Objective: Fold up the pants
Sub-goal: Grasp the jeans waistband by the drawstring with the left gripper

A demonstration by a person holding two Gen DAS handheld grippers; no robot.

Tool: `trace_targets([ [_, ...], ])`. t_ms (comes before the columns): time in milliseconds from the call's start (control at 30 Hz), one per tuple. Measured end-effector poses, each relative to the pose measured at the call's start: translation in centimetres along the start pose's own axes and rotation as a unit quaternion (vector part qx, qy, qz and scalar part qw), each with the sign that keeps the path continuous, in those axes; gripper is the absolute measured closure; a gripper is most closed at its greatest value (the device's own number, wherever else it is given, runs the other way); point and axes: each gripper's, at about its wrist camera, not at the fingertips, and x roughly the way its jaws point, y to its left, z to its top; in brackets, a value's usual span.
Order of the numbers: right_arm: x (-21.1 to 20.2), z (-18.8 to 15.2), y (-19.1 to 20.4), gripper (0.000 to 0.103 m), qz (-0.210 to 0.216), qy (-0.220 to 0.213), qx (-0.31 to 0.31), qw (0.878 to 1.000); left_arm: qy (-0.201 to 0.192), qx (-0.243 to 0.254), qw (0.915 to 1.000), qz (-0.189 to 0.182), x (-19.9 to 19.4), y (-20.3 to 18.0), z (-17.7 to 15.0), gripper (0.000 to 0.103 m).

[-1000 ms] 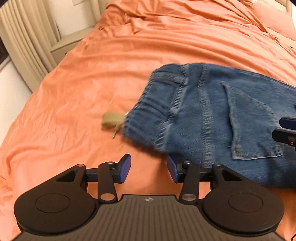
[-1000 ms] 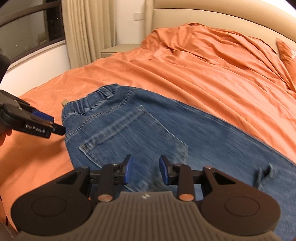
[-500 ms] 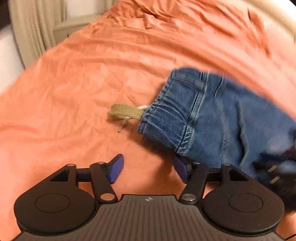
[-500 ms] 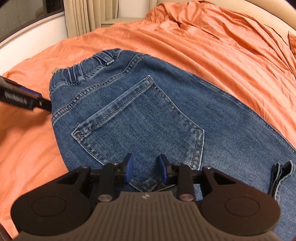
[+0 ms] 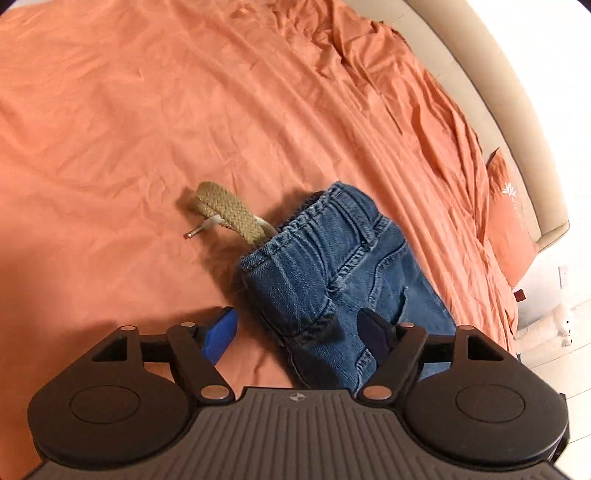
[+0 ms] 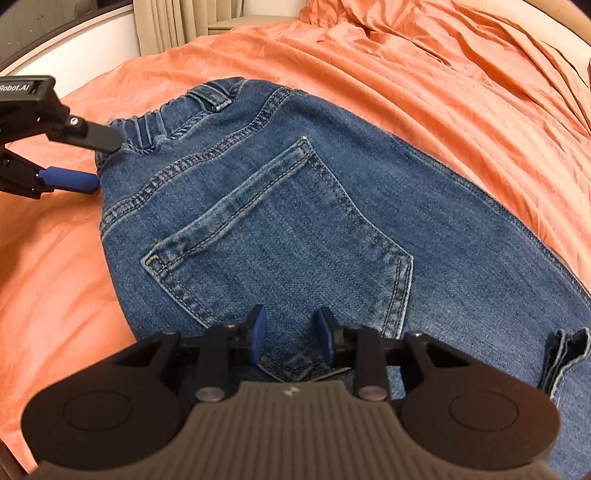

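Blue denim pants (image 6: 295, 206) lie flat on the orange bed, back pocket (image 6: 280, 236) up, elastic waistband (image 6: 166, 122) at the far left. A tan woven drawstring (image 5: 225, 210) sticks out of the waistband (image 5: 295, 258). My left gripper (image 5: 295, 332) is open, its jaws on either side of the waistband corner; it also shows in the right wrist view (image 6: 98, 162). My right gripper (image 6: 290, 338) is open, low over the denim at the pocket's bottom edge.
The orange sheet (image 5: 147, 110) covers the whole bed, rumpled toward the beige headboard (image 5: 517, 110). An orange pillow (image 5: 511, 218) lies at the head. Beige curtains (image 6: 177, 22) and a white ledge (image 6: 66, 51) stand beyond the bed's left side.
My left gripper has swung in to the waistband corner and opened wider around it. My right gripper has dropped closer to the denim by the pocket.
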Motion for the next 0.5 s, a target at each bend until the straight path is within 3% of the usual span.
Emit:
trace_targets([
  [333, 0.3, 0.6, 0.1, 0.075, -0.002, 0.013, -0.003, 1.0, -0.008, 0.016, 0.9995, 0.026, 3.0, -0.3, 0.7, 0.018],
  [500, 0.3, 0.7, 0.2, 0.075, -0.001, 0.012, -0.007, 1.0, -0.017, 0.013, 0.9993, 0.029, 3.5, -0.5, 1.1, 0.039],
])
